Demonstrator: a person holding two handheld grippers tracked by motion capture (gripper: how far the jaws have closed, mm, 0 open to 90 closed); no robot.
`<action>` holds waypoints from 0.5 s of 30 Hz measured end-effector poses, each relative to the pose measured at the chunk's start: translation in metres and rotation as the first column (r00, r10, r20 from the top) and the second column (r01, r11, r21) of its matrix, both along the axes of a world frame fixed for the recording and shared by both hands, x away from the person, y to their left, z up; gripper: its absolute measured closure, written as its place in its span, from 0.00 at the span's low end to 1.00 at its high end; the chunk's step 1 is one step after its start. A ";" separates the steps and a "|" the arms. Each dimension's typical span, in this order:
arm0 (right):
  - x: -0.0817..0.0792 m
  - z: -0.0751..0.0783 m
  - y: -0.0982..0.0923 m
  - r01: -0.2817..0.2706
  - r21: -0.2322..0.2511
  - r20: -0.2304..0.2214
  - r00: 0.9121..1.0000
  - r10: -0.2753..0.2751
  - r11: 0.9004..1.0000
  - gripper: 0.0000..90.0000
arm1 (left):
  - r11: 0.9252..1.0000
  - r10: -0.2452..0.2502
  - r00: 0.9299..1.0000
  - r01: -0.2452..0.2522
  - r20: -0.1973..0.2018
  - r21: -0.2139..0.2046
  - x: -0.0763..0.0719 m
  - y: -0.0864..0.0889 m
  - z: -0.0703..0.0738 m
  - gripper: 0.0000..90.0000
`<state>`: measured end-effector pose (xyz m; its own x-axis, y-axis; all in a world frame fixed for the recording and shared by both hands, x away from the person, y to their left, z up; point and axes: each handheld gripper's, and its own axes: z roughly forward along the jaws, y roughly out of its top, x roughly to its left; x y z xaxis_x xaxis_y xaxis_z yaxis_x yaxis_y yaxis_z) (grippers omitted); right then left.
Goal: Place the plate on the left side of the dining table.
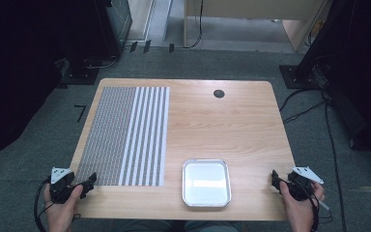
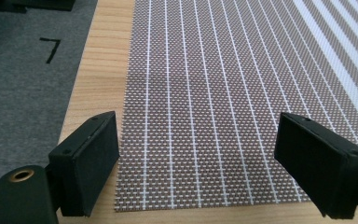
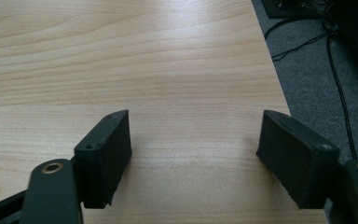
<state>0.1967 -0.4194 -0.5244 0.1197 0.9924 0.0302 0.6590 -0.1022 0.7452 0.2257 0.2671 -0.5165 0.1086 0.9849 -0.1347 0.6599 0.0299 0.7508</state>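
Wood table (image 1: 232, 125), your forearms cut off at its near edge, left gripper (image 2: 198, 158) released over woven striped mat's (image 1: 125, 135) near corner, right gripper (image 3: 193, 154) released, empty, metal tray (image 1: 206, 182) right of mat.

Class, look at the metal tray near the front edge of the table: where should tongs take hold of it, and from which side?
Probably the raised rim of the tray, one jaw inside and one outside. The right tongs sit open beside the tray's right side, so approaching its right wall from there looks simplest. The tray is shallow and empty.
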 end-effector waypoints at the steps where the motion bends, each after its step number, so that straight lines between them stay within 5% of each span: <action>1: 0.000 0.000 0.000 0.001 0.000 -0.005 1.000 -0.001 1.000 0.23 | 1.000 0.001 1.000 -0.001 0.001 -0.006 0.000 0.001 0.000 0.15; 15: -0.002 0.001 -0.005 0.042 0.040 0.014 0.999 -0.043 0.998 0.22 | 0.998 0.020 1.000 -0.019 0.015 -0.052 -0.002 0.004 0.005 0.14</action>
<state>0.1949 -0.4248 -0.5231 0.1610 0.9844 0.0714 0.6423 -0.1594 0.7497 0.2236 0.2706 -0.5116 0.0919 0.9786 -0.1842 0.6472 0.0819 0.7579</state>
